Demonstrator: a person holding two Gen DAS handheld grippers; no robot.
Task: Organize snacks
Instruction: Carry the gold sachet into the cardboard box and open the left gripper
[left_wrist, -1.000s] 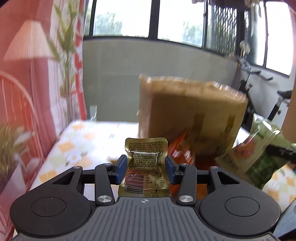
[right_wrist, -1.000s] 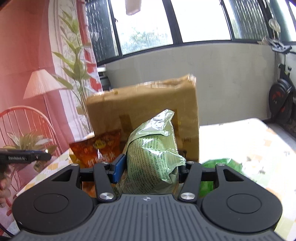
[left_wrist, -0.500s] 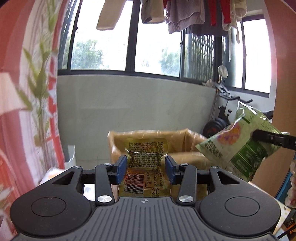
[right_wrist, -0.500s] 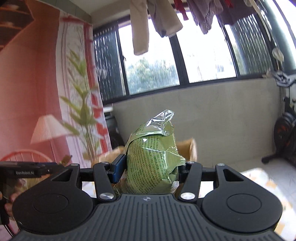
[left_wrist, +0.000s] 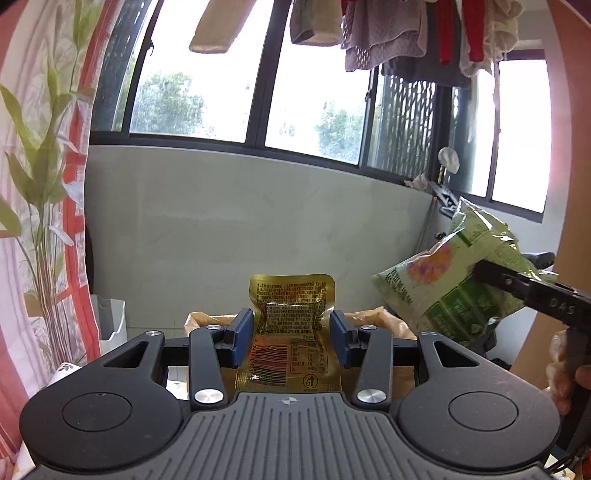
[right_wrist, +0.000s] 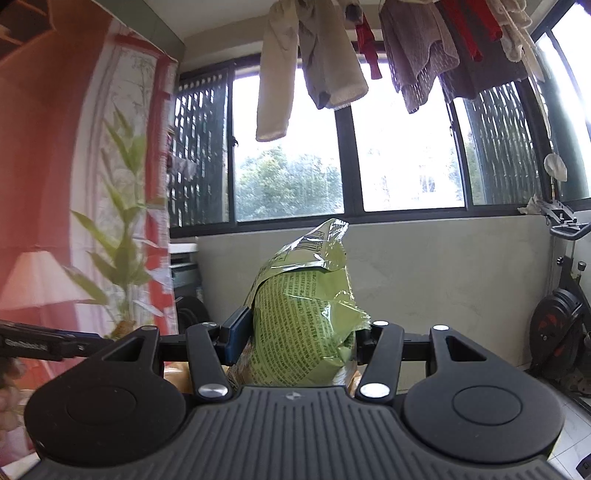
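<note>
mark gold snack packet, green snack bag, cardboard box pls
gold snack packet (left_wrist: 291, 325): left wrist view, printed back panel between the fingers.
green snack bag (right_wrist: 306, 325): right wrist view, text-covered bulging middle.
cardboard box (left_wrist: 384, 319): left wrist view, rim right of the packet.

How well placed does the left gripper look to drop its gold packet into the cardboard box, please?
Probably well placed: the left gripper holds the gold packet above the open cardboard box, and nothing shows between them.
</note>
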